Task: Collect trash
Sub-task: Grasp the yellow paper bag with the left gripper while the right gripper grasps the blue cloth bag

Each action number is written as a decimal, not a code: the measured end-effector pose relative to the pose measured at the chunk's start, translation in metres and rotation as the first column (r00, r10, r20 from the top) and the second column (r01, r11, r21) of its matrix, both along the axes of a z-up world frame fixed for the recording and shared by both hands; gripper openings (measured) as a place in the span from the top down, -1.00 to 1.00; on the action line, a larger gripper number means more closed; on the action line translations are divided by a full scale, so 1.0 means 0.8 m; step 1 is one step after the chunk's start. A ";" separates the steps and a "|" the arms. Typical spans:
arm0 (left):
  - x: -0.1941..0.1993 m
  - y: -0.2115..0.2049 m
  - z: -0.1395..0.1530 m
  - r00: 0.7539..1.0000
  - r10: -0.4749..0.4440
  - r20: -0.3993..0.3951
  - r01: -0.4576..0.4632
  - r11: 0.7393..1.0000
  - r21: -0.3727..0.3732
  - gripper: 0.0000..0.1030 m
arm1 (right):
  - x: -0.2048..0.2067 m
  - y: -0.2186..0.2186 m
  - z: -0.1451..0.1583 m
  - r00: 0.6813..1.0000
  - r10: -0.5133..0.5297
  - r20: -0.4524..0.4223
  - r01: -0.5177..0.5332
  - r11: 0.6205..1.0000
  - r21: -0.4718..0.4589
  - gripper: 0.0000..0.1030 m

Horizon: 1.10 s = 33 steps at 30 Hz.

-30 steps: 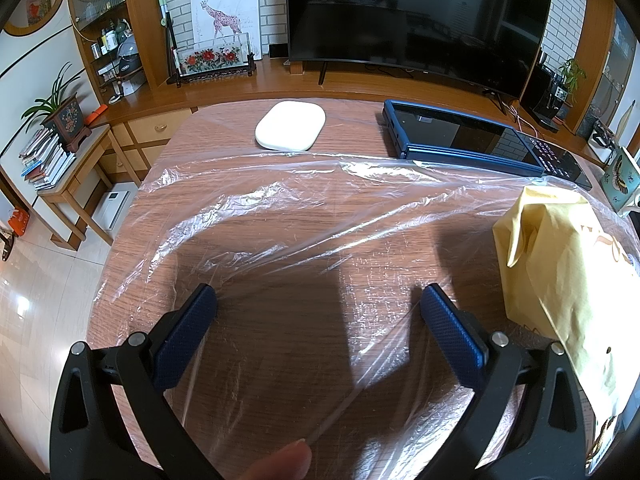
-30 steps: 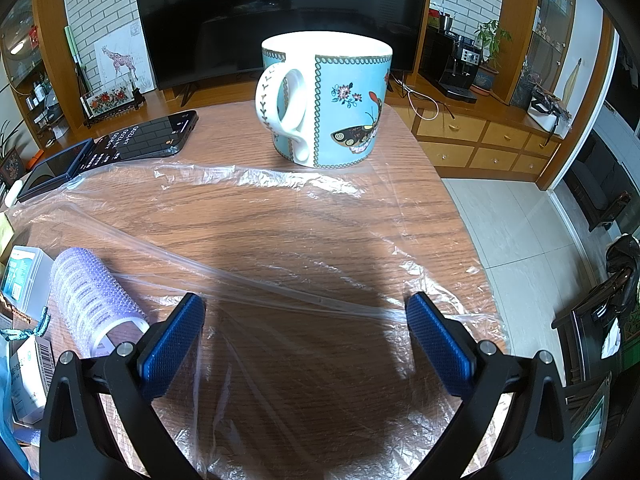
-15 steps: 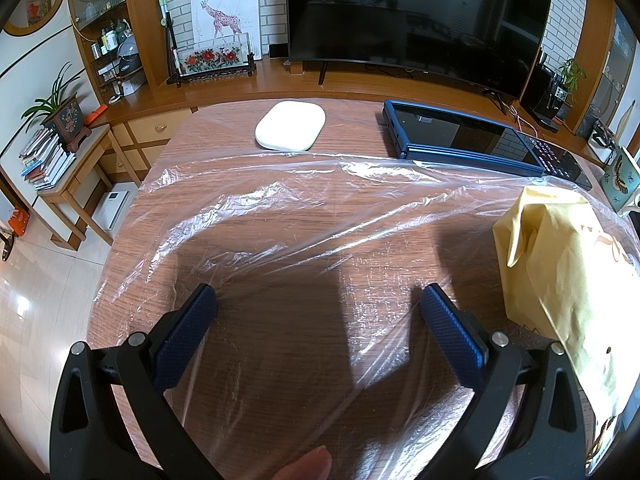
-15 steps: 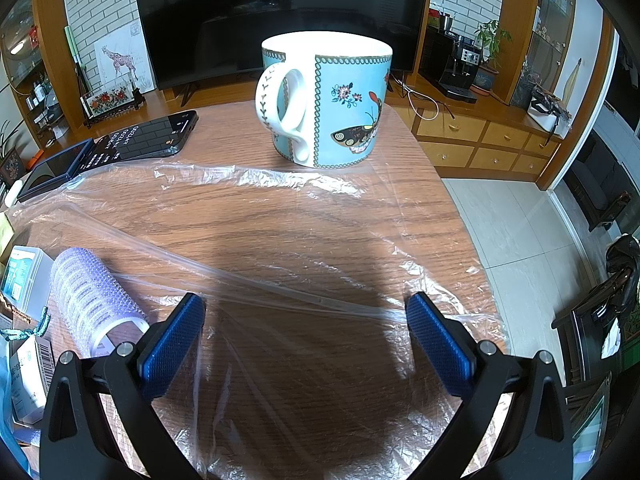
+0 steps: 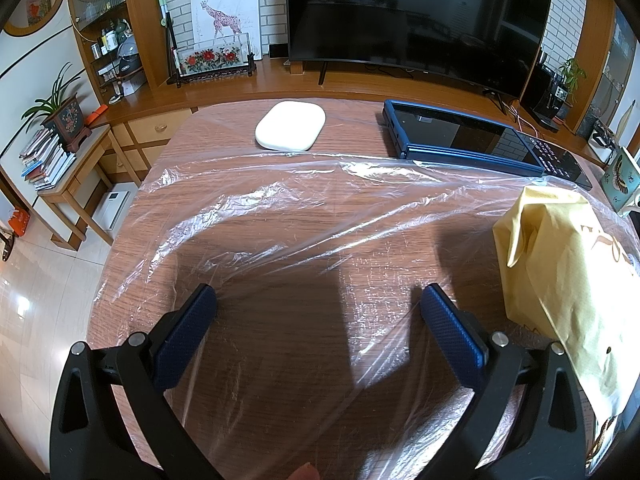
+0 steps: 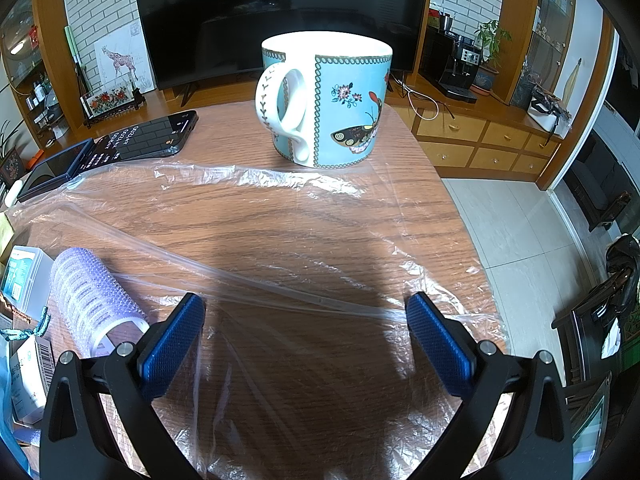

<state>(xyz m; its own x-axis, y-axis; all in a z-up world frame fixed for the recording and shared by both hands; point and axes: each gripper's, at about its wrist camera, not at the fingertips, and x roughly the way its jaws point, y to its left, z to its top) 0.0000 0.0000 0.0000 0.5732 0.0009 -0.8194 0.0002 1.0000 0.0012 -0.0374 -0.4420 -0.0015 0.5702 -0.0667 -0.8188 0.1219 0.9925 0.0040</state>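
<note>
Wood tabletop (image 6: 328, 216) w/ clear plastic sheet (image 5: 304, 216) spread under both claws. Left claw (image 5: 318, 330) & right claw (image 6: 306, 340) spread wide, empty. Hair roller (image 6: 94, 294) lies just left of right claw, long axis roughly fwd; right is nearer.

Living room with wood cabinets

A large dark television (image 5: 416, 16) stands on a long wooden cabinet (image 6: 480, 136) before a white brick wall (image 5: 276, 4); pale floor tiles (image 6: 516, 224) shine.

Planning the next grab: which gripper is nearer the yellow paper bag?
Left. The left gripper hovers open with the yellow paper bag right beside its right finger. The right gripper hangs open farther right, the bag outside its view.
</note>
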 end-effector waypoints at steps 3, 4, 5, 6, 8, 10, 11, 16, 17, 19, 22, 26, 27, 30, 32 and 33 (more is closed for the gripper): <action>0.000 0.000 0.000 1.000 0.000 0.000 0.000 1.000 0.000 -0.97 | 0.000 0.000 0.000 1.000 -0.001 0.001 0.001 1.000 0.001 -0.93; 0.000 0.000 0.000 1.000 0.000 0.000 0.000 1.000 0.000 -0.97 | 0.000 0.001 -0.001 1.000 -0.002 0.001 0.002 1.000 0.001 -0.93; 0.000 0.000 0.000 1.000 0.000 0.000 0.000 1.000 0.000 -0.97 | 0.000 0.001 -0.001 1.000 -0.003 0.001 0.003 1.000 0.003 -0.93; 0.000 0.000 0.000 1.000 0.000 0.000 0.000 1.000 0.000 -0.97 | 0.000 0.001 -0.002 1.000 -0.003 0.001 0.003 1.000 0.003 -0.93; 0.000 0.000 0.000 1.000 0.000 0.000 0.000 1.000 0.000 -0.97 | 0.000 0.001 -0.002 1.000 -0.003 0.000 0.003 1.000 0.003 -0.93; 0.000 0.000 0.000 1.000 0.000 0.000 0.000 1.000 0.000 -0.97 | 0.001 0.002 -0.003 1.000 0.000 0.001 0.000 1.000 0.001 -0.93; 0.000 0.000 0.000 1.000 0.000 0.000 0.000 1.000 -0.001 -0.97 | 0.002 0.001 -0.003 1.000 0.007 0.001 -0.007 1.000 0.000 -0.93; 0.000 0.012 0.007 1.000 0.026 -0.007 -0.026 0.999 0.032 -0.97 | 0.013 -0.027 0.027 0.998 -0.059 0.021 0.059 0.998 0.031 -0.92; -0.002 0.019 0.014 0.999 0.037 0.005 -0.037 0.999 0.032 -0.97 | 0.009 -0.025 0.036 0.997 -0.057 0.046 0.055 0.998 0.036 -0.92; -0.011 0.030 0.032 0.997 0.064 0.029 -0.065 0.998 0.007 -0.97 | -0.001 -0.019 0.067 0.994 -0.037 0.104 0.032 0.998 0.049 -0.92; -0.017 0.049 0.061 0.996 0.072 0.049 -0.066 0.992 -0.110 -0.97 | -0.030 0.000 0.111 0.982 0.072 0.175 -0.092 0.990 0.110 -0.93; -0.029 0.039 0.087 0.999 -0.009 0.049 0.024 0.950 -0.312 -0.97 | -0.063 0.059 0.139 0.925 0.302 0.230 -0.337 0.932 0.133 -0.93; -0.030 0.030 0.094 0.998 -0.041 0.052 0.057 0.936 -0.347 -0.97 | -0.070 0.074 0.143 0.903 0.358 0.239 -0.397 0.906 0.144 -0.93; -0.027 -0.006 0.101 0.993 -0.105 0.046 0.115 0.911 -0.397 -0.97 | -0.083 0.114 0.142 0.849 0.474 0.235 -0.517 0.838 0.177 -0.93; -0.025 -0.031 0.099 0.990 -0.136 0.037 0.139 0.900 -0.412 -0.97 | -0.087 0.143 0.138 0.815 0.534 0.227 -0.572 0.804 0.162 -0.93; -0.026 -0.040 0.096 0.989 -0.144 0.031 0.144 0.901 -0.409 -0.97 | -0.090 0.156 0.134 0.805 0.550 0.223 -0.586 0.795 0.155 -0.93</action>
